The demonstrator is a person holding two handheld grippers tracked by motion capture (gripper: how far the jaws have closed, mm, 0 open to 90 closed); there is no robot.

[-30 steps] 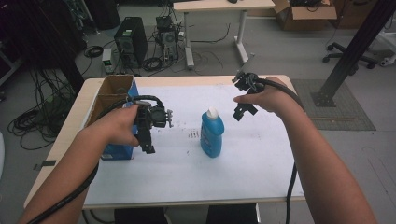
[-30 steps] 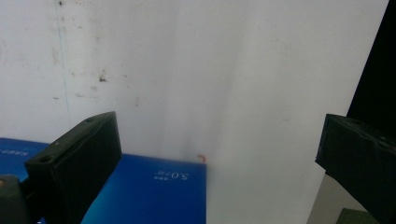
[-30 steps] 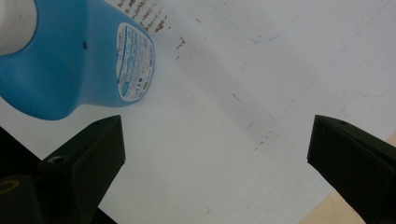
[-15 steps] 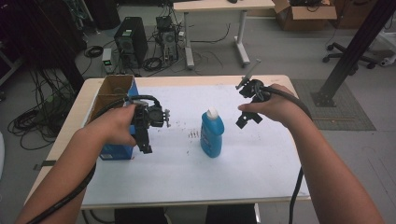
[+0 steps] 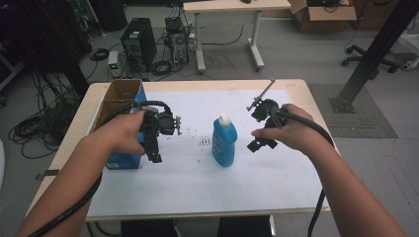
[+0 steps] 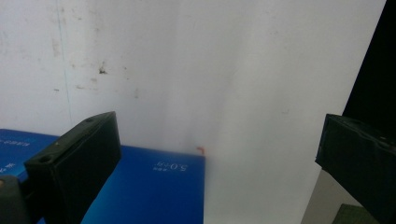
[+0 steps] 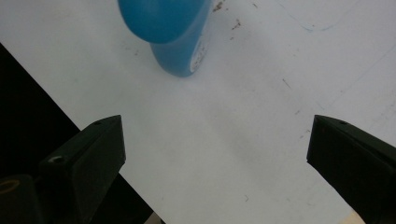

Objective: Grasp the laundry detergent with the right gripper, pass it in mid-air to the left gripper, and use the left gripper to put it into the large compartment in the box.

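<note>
Two grippers, left (image 5: 154,140) and right (image 5: 262,129), fingers released, hover over the white-covered table (image 5: 197,182) amid floor cables (image 5: 34,126).

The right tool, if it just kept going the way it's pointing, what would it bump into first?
Probably the white table top: the right tool points down at bare table, open. The blue bottle stands beyond, off the line, though depth is unclear.

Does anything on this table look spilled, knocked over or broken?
Nothing stands out. The blue bottle stands upright with its white cap on, the open cardboard box sits at the table's left edge, and the white sheet shows only small dark specks.
</note>
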